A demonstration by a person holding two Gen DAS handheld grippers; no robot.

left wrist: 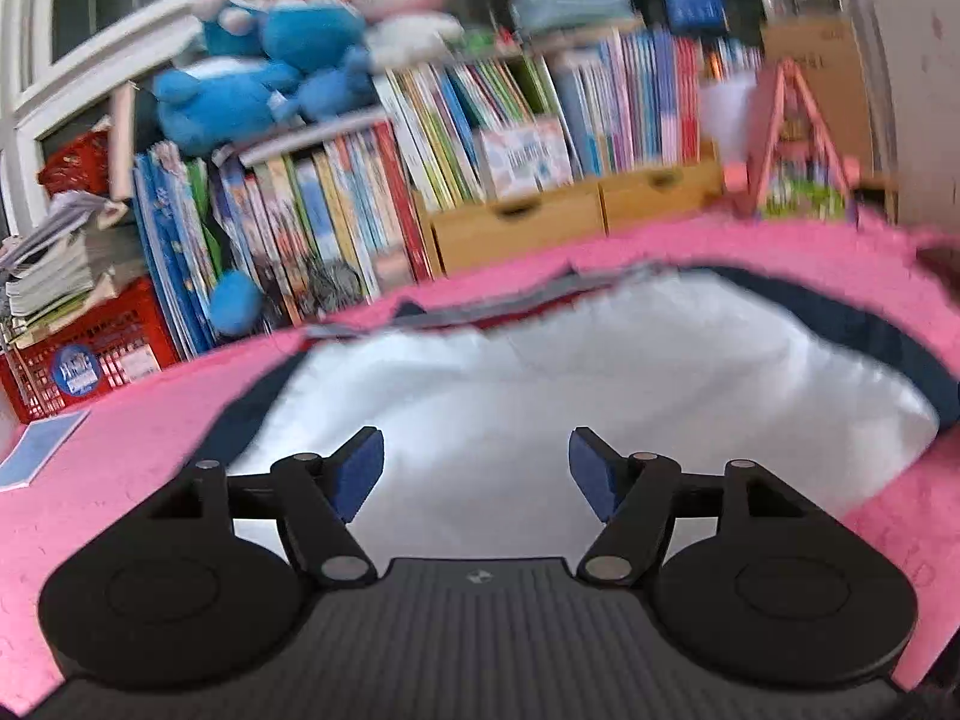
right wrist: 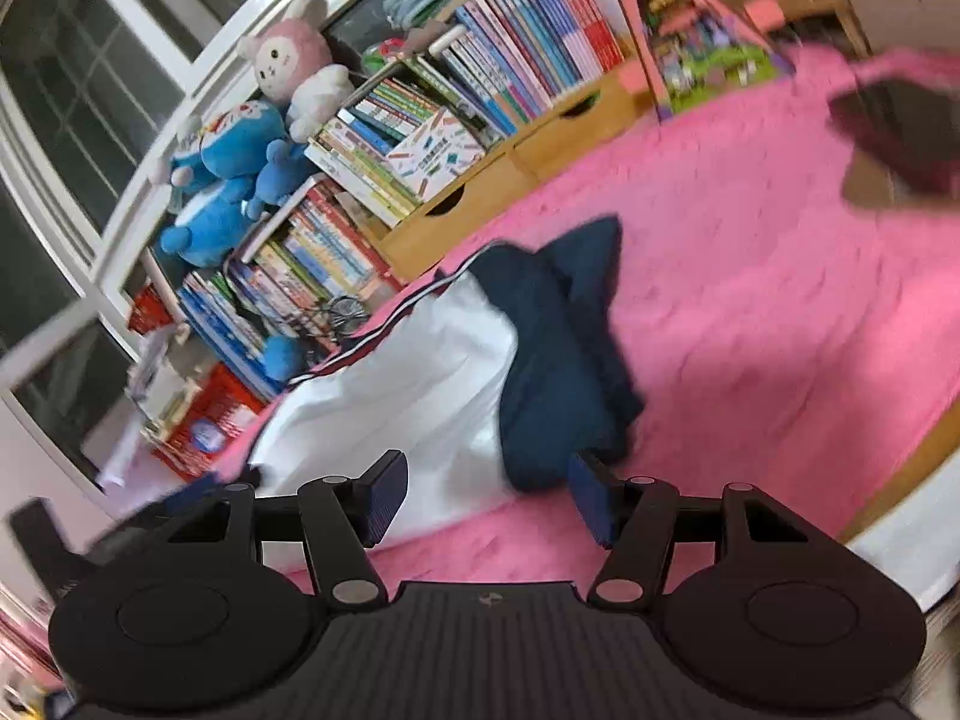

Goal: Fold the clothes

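Garment: the white and navy jacket [left wrist: 600, 372] is my landmark; it lies flat on the pink blanket [left wrist: 150, 468], white lining up, with a dark navy border curving round its edges.

Garment, other view: from my right wrist camera the same jacket [right wrist: 420, 384] shows its white panel with a navy part [right wrist: 558, 354] bunched over it on the side away from the books; a striped red, white and navy trim runs along the jacket's far edge.

My left gripper [left wrist: 477, 471]: it hangs over the near part of the jacket's white panel, jaws apart, blue pads facing each other with only bare white cloth showing in the gap; nothing is pinched.

My right gripper [right wrist: 489, 495]: it sits at the jacket's near edge, jaws apart; one pad lies in front of the white cloth, the other in front of the navy fold. I cannot see either pad pressing the fabric.

Blanket: it spreads well beyond the jacket on every side.

Books [left wrist: 372, 180]: a row of them stands beyond the jacket's far edge, above wooden drawers [left wrist: 576, 216].

Plush toys: a blue one [right wrist: 222, 180] and a pink one [right wrist: 294, 66] rest on top of the books, behind the jacket.

Sharpness: both views are smeared by blur, so fine detail on the cloth is lost.
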